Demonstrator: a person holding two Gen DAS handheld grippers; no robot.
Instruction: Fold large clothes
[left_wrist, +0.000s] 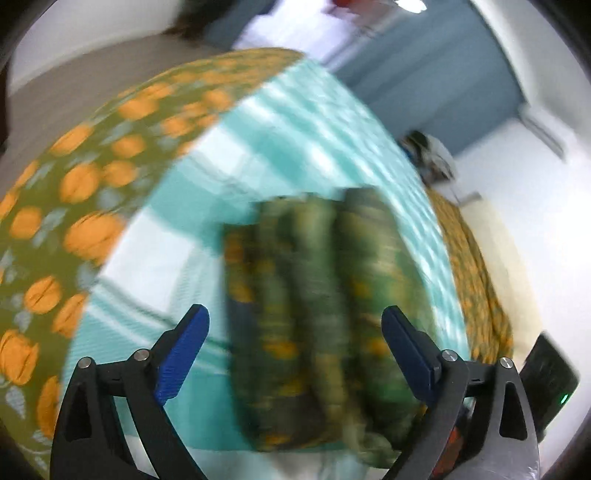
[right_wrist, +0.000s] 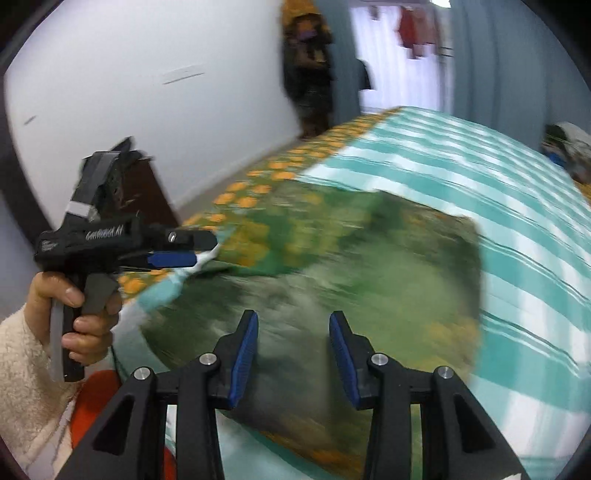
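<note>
Lying folded just ahead of the left gripper (left_wrist: 295, 349), the green patterned garment (left_wrist: 314, 314) rests on the striped bedsheet (left_wrist: 306, 122); both it and the right gripper (right_wrist: 293, 354) are released, so careless brushing could undo the folds.

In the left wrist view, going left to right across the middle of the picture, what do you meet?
Olive sheet with orange flowers → teal and white striped cloth → folded green patterned garment → olive flowered edge of the bed → pale floor.
</note>
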